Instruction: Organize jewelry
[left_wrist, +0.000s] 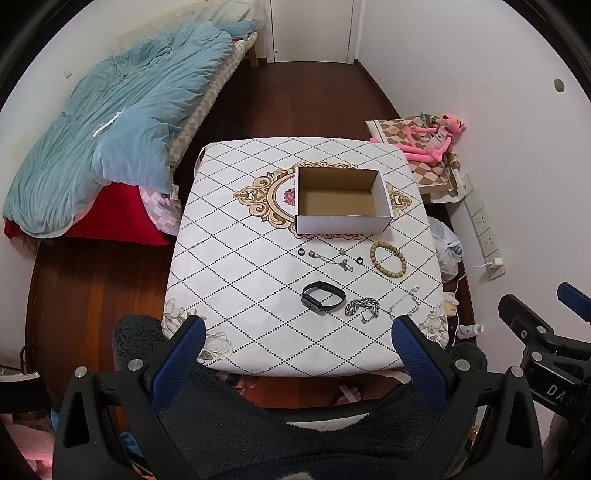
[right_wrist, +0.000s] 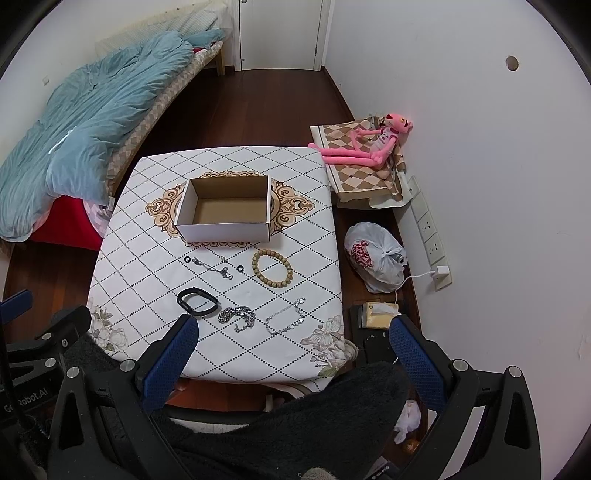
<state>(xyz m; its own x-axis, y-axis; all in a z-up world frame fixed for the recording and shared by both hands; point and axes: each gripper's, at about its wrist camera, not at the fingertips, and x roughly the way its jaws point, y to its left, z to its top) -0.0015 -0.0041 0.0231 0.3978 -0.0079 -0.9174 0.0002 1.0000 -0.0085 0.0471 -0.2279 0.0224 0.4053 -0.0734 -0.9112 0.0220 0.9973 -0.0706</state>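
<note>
An empty white cardboard box (left_wrist: 341, 221) (right_wrist: 225, 230) stands mid-table. In front of it lie a wooden bead bracelet (left_wrist: 388, 259) (right_wrist: 272, 268), two small black rings (left_wrist: 301, 252) (left_wrist: 359, 261), a thin silver chain (left_wrist: 330, 258) (right_wrist: 214, 266), a black smart band (left_wrist: 323, 297) (right_wrist: 197, 301), a chunky silver chain (left_wrist: 364, 307) (right_wrist: 238, 315) and a fine silver bracelet (left_wrist: 404, 304) (right_wrist: 284, 317). My left gripper (left_wrist: 299, 332) and right gripper (right_wrist: 293, 330) both hover open above the table's near edge, holding nothing.
The table (left_wrist: 236, 280) wears a white diamond-patterned cloth. A bed with a blue quilt (left_wrist: 122, 122) stands left. A pink plush toy (right_wrist: 369, 147) lies on a folded cloth at the right, with a plastic bag (right_wrist: 375, 254) and a tissue box (right_wrist: 380, 314) on the floor.
</note>
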